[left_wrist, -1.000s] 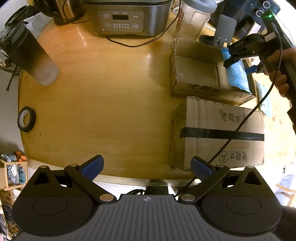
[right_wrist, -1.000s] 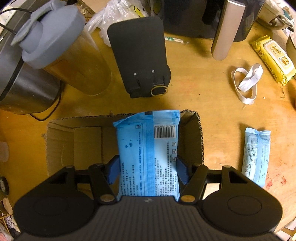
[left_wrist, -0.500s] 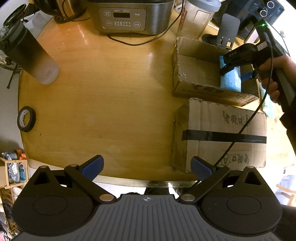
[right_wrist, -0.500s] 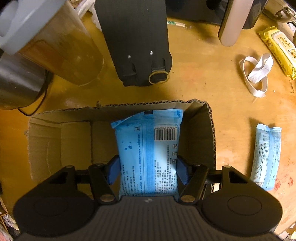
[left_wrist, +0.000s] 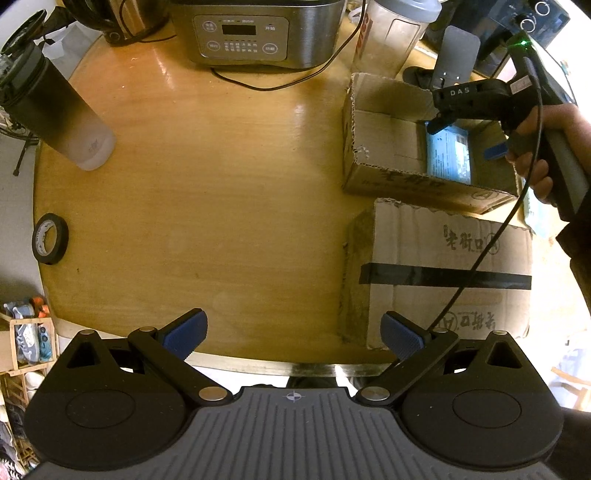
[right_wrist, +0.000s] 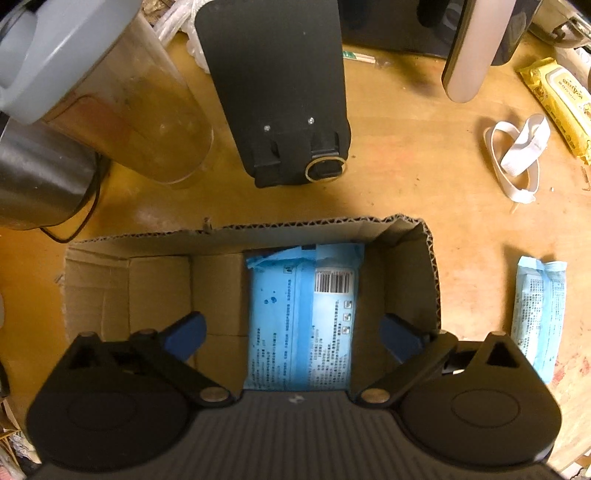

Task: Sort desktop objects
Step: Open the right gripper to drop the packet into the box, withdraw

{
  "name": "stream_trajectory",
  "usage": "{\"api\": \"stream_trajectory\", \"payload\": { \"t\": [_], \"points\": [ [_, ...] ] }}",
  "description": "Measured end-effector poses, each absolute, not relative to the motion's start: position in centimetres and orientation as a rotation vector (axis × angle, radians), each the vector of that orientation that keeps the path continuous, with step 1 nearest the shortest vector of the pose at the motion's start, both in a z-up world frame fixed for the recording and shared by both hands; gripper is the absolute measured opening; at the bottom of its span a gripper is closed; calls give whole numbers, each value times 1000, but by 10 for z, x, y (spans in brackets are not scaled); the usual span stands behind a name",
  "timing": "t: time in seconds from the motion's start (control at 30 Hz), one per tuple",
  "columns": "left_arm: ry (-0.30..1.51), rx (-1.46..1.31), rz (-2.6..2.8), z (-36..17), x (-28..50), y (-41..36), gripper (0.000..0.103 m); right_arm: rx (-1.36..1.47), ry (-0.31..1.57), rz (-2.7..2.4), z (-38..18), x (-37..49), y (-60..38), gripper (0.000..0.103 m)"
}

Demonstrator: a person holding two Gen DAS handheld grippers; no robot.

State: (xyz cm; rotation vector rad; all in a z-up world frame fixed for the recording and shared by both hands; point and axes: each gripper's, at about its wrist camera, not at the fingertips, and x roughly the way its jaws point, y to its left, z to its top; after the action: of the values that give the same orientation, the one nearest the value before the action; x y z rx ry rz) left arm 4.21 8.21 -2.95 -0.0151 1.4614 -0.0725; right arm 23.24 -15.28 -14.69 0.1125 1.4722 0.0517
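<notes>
A blue wipes pack (right_wrist: 301, 321) lies flat on the floor of an open cardboard box (right_wrist: 129, 291); it also shows in the left wrist view (left_wrist: 448, 158) inside the box (left_wrist: 384, 177). My right gripper (right_wrist: 291, 334) is open just above the pack, its fingers apart on either side and not touching it; it shows in the left wrist view (left_wrist: 463, 138) over the box. My left gripper (left_wrist: 293, 334) is open and empty near the table's front edge. A second blue pack (right_wrist: 541, 310) lies on the table right of the box.
A closed taped carton (left_wrist: 443, 280) sits in front of the open box. A black tape roll (left_wrist: 50, 238), a grey bottle (left_wrist: 55, 110), a rice cooker (left_wrist: 255, 33) and a jug (right_wrist: 110, 110) stand around. A black stand (right_wrist: 284, 92), a white strap (right_wrist: 517, 155) and a yellow pack (right_wrist: 557, 99) lie behind the box.
My right gripper lowered the blue pack into the open box, then opened and let it go. The pack now lies on the box floor. The left gripper stayed put.
</notes>
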Motion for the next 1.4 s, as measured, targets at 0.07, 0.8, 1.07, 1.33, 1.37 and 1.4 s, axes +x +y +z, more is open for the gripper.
{"api": "stream_trajectory", "payload": {
  "t": [0.07,0.8,1.07,1.33,1.37,1.4],
  "points": [
    [1461,-15,-73,-30,42,81,103,117,1474,55,-148,231,-153,103],
    [1439,2,-97,-25,42,60,103,95,1407,85,-88,233,-154,103],
    [1436,10,-104,-24,41,49,103,68,1406,74,-85,231,-163,103],
    [1436,22,-111,-23,38,37,103,61,1403,38,-85,229,-182,103],
    [1436,23,-111,-23,38,35,103,64,1403,36,-85,229,-185,103],
    [1436,25,-112,-23,38,33,103,66,1402,34,-85,229,-188,103]
  ]
}}
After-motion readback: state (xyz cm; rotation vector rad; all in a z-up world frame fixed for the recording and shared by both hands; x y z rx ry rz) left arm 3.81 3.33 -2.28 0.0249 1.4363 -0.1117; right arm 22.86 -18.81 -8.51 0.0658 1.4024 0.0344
